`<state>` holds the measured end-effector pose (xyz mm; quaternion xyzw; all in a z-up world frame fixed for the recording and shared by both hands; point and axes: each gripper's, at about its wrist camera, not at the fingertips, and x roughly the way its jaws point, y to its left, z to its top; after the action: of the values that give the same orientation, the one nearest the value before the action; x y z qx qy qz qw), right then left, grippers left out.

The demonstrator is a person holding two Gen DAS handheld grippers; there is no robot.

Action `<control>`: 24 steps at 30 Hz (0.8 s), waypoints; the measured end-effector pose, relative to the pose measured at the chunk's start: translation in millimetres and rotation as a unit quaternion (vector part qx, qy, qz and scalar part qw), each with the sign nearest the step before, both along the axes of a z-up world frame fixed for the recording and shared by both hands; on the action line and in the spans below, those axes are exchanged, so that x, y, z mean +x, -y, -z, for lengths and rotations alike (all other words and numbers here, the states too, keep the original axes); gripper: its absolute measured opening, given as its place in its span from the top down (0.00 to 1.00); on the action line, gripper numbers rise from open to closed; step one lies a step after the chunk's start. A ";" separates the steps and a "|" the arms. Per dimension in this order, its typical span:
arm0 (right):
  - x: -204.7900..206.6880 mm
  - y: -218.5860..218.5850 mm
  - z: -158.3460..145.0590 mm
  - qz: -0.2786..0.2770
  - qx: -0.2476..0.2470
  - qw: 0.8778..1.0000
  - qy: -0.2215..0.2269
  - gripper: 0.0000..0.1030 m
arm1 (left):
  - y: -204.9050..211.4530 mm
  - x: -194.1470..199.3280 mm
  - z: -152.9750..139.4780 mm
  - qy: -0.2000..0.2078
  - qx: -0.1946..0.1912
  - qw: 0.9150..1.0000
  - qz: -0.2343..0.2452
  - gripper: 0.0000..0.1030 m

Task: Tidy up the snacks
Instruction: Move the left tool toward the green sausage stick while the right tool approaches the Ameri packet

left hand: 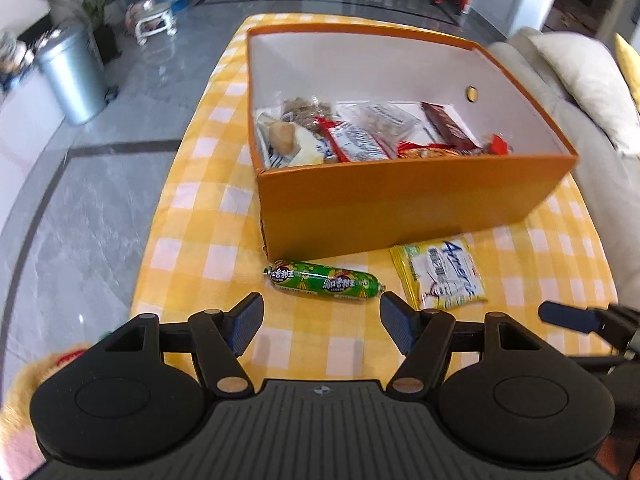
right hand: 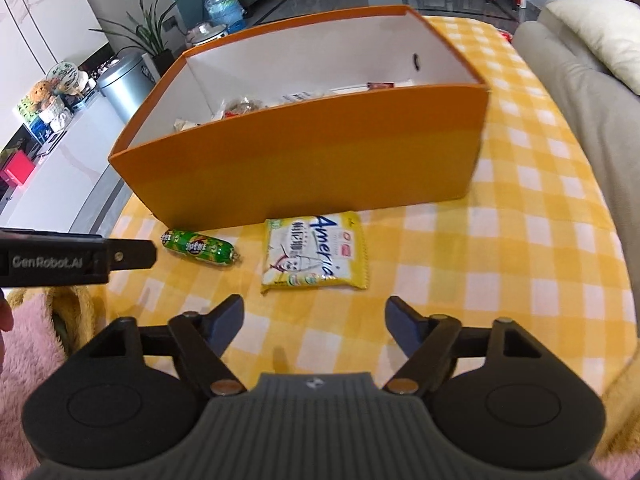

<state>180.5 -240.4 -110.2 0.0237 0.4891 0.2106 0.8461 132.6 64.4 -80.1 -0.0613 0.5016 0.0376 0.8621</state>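
We hold the left gripper [left hand: 322,322] with its jaws spread wide and nothing between them; its blue-padded fingertips [left hand: 246,320] hang over the yellow-and-white checked tablecloth [left hand: 200,208]. Just ahead of that gap lies the green sausage stick [left hand: 324,282], flat on the cloth, its long axis running across our view and its right clipped end close to the right fingertip without visible contact. We hold the right gripper [right hand: 316,322] equally wide open and likewise empty. Directly ahead of it lies the yellow Ameria snack packet [right hand: 316,252], flat and face up, just beside the sausage stick [right hand: 200,248] but apart from it. Both items rest close against the near wall of the orange cardboard box [left hand: 400,212], which stands open on the cloth. From the left wrist view we see the box floor partly covered with wrapped snacks [left hand: 360,136]: clear bags, red-and-white wrappers and a brown bar. From the right wrist view the near wall hides most of this content. One finger of the left gripper [right hand: 120,258] enters that view from the left edge. Beyond the table we note a metal trash bin [left hand: 72,76], a water jug [right hand: 224,8] and a cream sofa [left hand: 560,80].
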 end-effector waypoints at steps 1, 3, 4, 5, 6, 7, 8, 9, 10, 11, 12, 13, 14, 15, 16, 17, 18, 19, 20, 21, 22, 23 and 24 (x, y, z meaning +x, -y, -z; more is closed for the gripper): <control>2.2 -3.7 1.9 -0.003 -0.003 1.000 0.001 0.24 | -1.8 2.4 2.3 -0.004 -0.005 1.000 -0.007 0.24; 6.3 -10.3 6.6 -0.010 -0.010 1.000 0.005 0.24 | -5.3 6.3 6.6 -0.010 -0.018 1.000 -0.024 0.24; 8.9 -12.8 8.6 -0.011 -0.013 1.000 0.004 0.24 | -7.3 8.3 9.2 -0.013 -0.029 0.999 -0.036 0.24; 11.8 -15.5 10.6 -0.012 -0.015 1.000 0.003 0.24 | -9.4 10.6 11.4 -0.016 -0.039 0.998 -0.048 0.24; 14.7 -17.2 12.9 -0.011 -0.016 1.000 0.001 0.24 | -11.1 13.1 14.1 -0.023 -0.054 0.996 -0.067 0.25; 17.5 -19.0 15.3 -0.011 -0.016 1.000 -0.002 0.24 | -12.4 15.1 16.1 -0.029 -0.064 0.994 -0.083 0.28; 20.0 -20.9 17.4 -0.010 -0.017 1.000 -0.003 0.24 | -13.0 17.0 18.0 -0.034 -0.073 0.992 -0.096 0.30; 21.9 -22.7 19.3 -0.010 -0.018 1.000 -0.004 0.24 | -13.6 19.4 20.4 -0.037 -0.081 0.990 -0.106 0.30; 23.8 -24.4 21.0 -0.012 -0.019 1.000 -0.004 0.25 | -13.6 21.3 22.7 -0.039 -0.088 0.989 -0.116 0.30; 26.0 -26.7 22.6 -0.014 -0.021 1.000 -0.004 0.25 | -13.5 23.2 24.8 -0.042 -0.093 0.987 -0.126 0.30; 28.4 -28.1 23.6 -0.016 -0.024 1.000 -0.003 0.25 | -13.7 24.9 26.5 -0.044 -0.098 0.985 -0.134 0.30; 30.6 -29.9 24.7 -0.017 -0.026 1.000 -0.003 0.25 | -13.6 26.5 28.1 -0.046 -0.104 0.983 -0.141 0.30; 32.7 -31.3 26.0 -0.017 -0.026 1.000 -0.004 0.25 | -13.5 28.1 29.6 -0.048 -0.110 0.982 -0.147 0.30; 35.0 -32.0 27.2 -0.017 -0.025 1.000 -0.007 0.25 | -13.4 29.6 30.9 -0.049 -0.114 0.980 -0.153 0.30; 36.7 -32.8 28.6 -0.016 -0.024 1.000 -0.010 0.25 | -13.0 31.8 33.2 -0.050 -0.116 0.980 -0.156 0.30; 39.2 -34.0 30.4 -0.013 -0.024 1.000 -0.015 0.24 | -12.1 33.1 34.9 -0.052 -0.116 0.979 -0.159 0.30; 41.6 -35.8 31.7 -0.012 -0.023 0.999 -0.018 0.24 | -11.7 34.3 36.1 -0.054 -0.115 0.978 -0.166 0.30; 42.8 -36.5 33.2 -0.011 -0.024 0.999 -0.020 0.24 | -11.8 35.5 38.0 -0.057 -0.116 0.977 -0.172 0.30; 44.0 -37.8 34.7 -0.012 -0.026 0.999 -0.020 0.23 | -12.0 37.0 40.0 -0.060 -0.119 0.975 -0.177 0.30; 45.2 -39.7 35.9 -0.013 -0.030 0.999 -0.020 0.22 | -12.4 37.8 41.0 -0.064 -0.123 0.974 -0.182 0.30; 45.5 -41.5 36.2 -0.015 -0.034 0.999 -0.018 0.22 | -12.2 38.9 42.3 -0.068 -0.125 0.972 -0.187 0.30; 45.9 -43.5 37.2 -0.017 -0.038 0.999 -0.016 0.22 | -11.7 40.4 43.4 -0.071 -0.123 0.971 -0.192 0.30; 46.5 -45.7 38.5 -0.020 -0.044 0.999 -0.015 0.22 | -10.2 42.0 44.5 -0.076 -0.118 0.971 -0.194 0.30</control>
<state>227.1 -194.7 -148.7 -0.0204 0.5111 0.2049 0.8345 174.6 74.6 -124.7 -0.2552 0.5449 0.1491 0.7847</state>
